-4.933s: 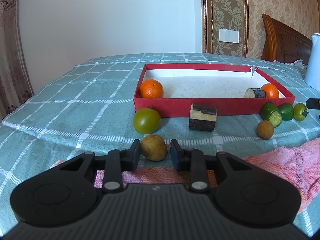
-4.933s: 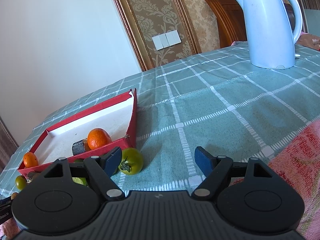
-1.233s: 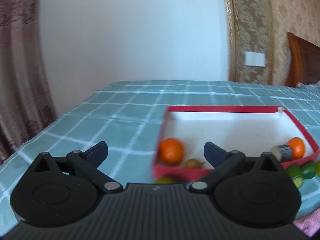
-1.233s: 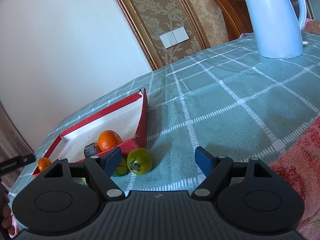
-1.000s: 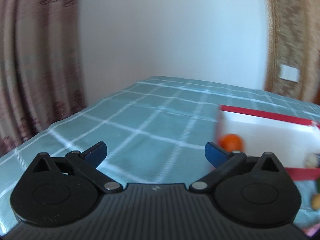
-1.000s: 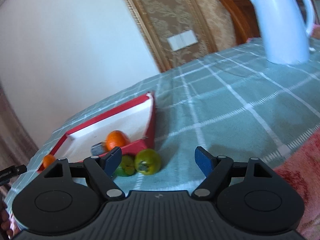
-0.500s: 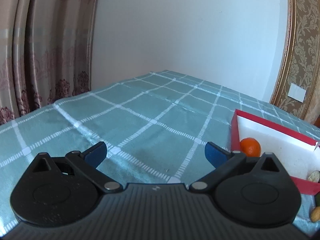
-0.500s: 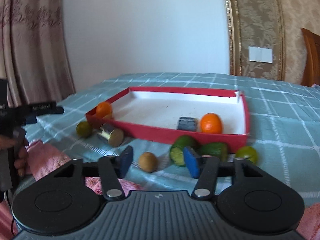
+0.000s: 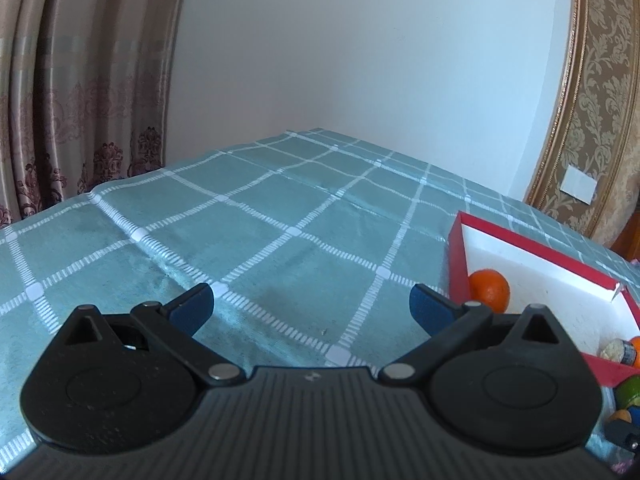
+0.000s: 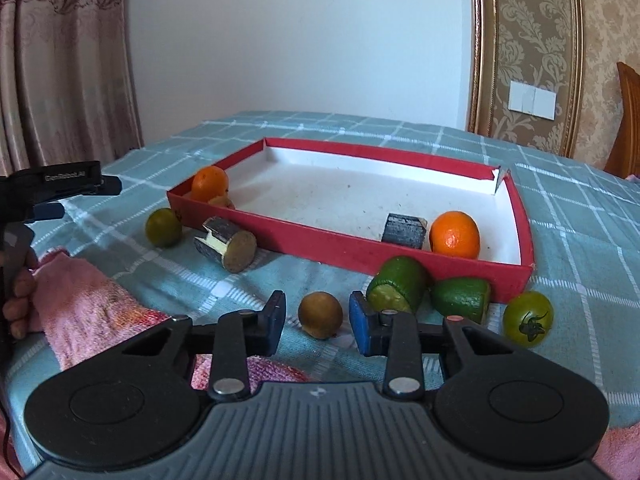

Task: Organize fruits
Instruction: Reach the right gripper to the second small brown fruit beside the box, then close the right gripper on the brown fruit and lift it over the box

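Right gripper [image 10: 316, 322] has its fingers straddling a small brown fruit [image 10: 320, 315] on the checked tablecloth [image 10: 580, 216], gaps on both sides, just in front of the red tray [image 10: 348, 246]. Left gripper [image 9: 311, 305] is wide open, nothing in it.

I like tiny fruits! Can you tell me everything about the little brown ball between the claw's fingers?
The little brown fruit is round, dull tan with a matte, slightly speckled skin. It sits on the green checked tablecloth, in front of the red box, between the right claw's blue-padded fingers. The fingers stand close beside it, not quite touching.
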Demonstrator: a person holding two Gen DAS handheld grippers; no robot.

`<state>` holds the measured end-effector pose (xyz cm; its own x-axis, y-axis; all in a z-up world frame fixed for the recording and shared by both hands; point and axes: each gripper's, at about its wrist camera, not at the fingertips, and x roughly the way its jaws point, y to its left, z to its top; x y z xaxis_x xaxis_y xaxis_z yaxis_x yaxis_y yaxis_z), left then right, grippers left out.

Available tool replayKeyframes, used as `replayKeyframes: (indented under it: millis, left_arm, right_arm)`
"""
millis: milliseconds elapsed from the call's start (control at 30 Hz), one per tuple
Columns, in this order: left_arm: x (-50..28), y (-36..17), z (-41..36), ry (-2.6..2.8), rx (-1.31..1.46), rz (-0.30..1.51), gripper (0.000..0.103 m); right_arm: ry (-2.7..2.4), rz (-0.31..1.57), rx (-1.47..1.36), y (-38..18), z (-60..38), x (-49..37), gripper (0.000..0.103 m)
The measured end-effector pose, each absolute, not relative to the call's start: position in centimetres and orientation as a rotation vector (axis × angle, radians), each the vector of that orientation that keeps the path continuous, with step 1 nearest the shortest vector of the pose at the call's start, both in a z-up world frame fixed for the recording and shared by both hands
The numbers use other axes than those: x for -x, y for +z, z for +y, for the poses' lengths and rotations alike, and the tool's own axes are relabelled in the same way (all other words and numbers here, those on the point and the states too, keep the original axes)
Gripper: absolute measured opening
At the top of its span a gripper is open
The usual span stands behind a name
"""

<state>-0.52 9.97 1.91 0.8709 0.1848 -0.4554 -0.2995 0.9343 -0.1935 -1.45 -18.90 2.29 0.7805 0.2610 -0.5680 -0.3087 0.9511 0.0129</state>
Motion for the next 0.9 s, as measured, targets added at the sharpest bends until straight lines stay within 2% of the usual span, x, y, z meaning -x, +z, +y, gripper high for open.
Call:
replayKeyframes:
  millis: [233, 500, 700, 800, 900]
  left_arm:
    - [-0.5, 1.6, 9.0, 0.26, 0.191, 0.521, 0.103]
    - [-2.5, 0.6, 7.2, 0.2, 0.064, 0.683, 0.103]
    - [-2.2, 0.5, 6.2, 0.205, 0.007, 0.668, 0.103]
    - [-2.1, 0.5, 6.0, 0.21, -0.001, 0.665, 0.103]
    - [-2.1, 0.6, 5.8, 0.215, -0.01, 0.662, 0.103]
  right_arm:
    - [0.283, 0.638, 0.08, 1.9, -18.6, 0.9, 0.029]
    - [0.277, 0.641, 0.072, 1.8, -18.6, 0.7, 0.029]
    - [0.277, 0.641, 0.074, 1.8, -18.6, 0.8, 0.029]
    - [0.28, 0.641, 0.074, 1.8, -18.6, 0.8, 0.024]
    - [0.279, 0.641, 0.076, 1.8, -18.5, 0.8, 0.024]
